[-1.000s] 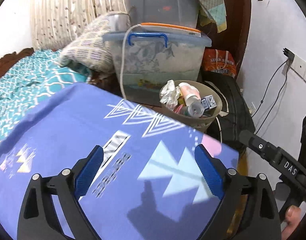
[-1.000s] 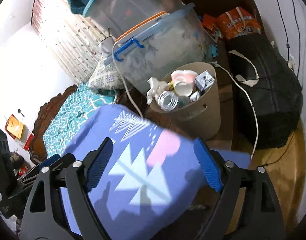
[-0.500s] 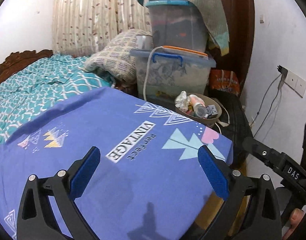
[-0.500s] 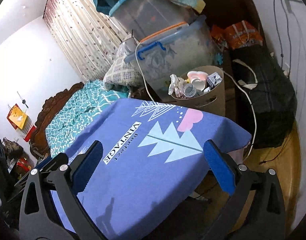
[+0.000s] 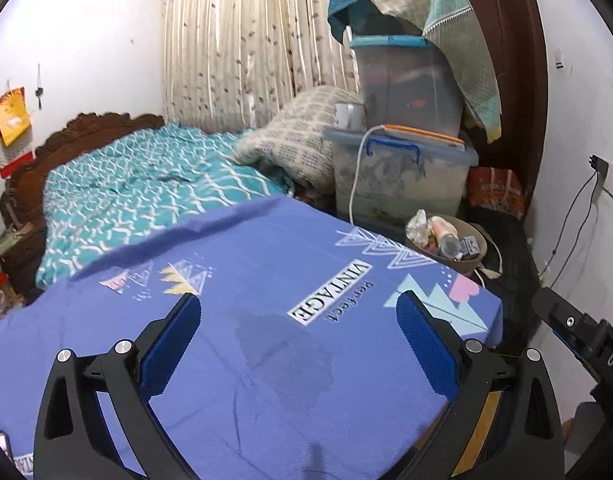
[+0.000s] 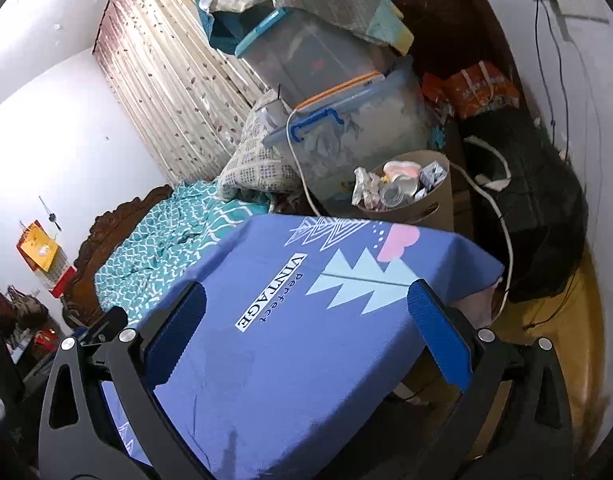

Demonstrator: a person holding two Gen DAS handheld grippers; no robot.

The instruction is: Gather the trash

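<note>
Jaws of both grippers stood wide with nothing between the blue pads: the left gripper and the right gripper each hung over the counter, which was covered by a blue printed cloth with no litter showing on the visible part of it. The trash, crumpled wrappers, a can and small cartons, sat heaped in the beige bin on the floor just past the counter's far edge, beside the stacked plastic storage boxes and near a black bag. By my reading, the collecting step was finished or between items, since both hands were empty and the bin looked nearly full. Any next move would call for scanning the counter, the bed and the floor for leftover scraps; a white cable trailing beside the bin could snag a reach there.
</note>
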